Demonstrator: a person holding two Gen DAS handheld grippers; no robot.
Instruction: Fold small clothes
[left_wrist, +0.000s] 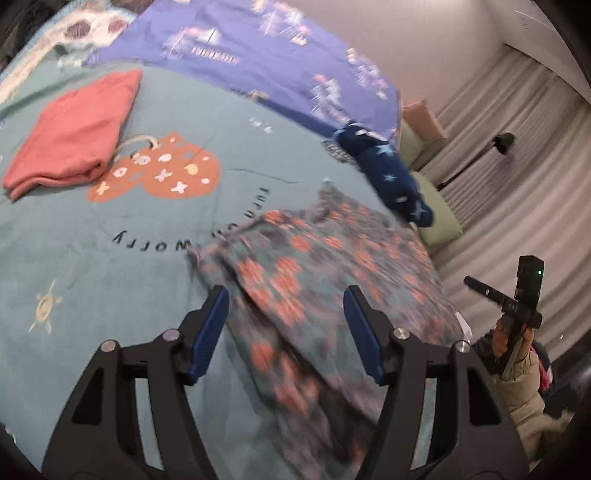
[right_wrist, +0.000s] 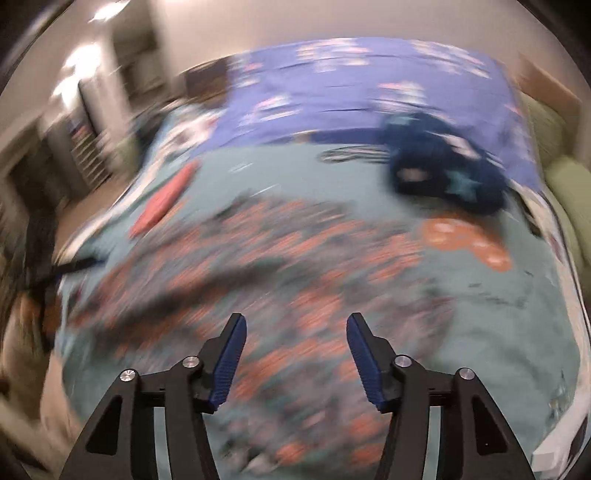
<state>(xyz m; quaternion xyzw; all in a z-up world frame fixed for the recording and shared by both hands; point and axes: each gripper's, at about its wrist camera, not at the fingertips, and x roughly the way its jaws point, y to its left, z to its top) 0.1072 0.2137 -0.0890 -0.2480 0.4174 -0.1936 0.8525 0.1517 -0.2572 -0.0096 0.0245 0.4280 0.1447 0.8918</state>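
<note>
Left wrist view: nearest, the left tool (left_wrist: 286, 317) hangs with its jaws wide apart and nothing between them, over a flowered garment (left_wrist: 314, 280) spread on the teal bed cover (left_wrist: 110, 266). Farther off, a folded pink garment (left_wrist: 74, 136) lies on the cover well apart from it, and a dark blue starred garment (left_wrist: 388, 173) sits near the bed's edge. Right wrist view, heavily blurred: the right tool (right_wrist: 295, 343) is also wide apart and empty above the flowered garment (right_wrist: 295, 266).
</note>
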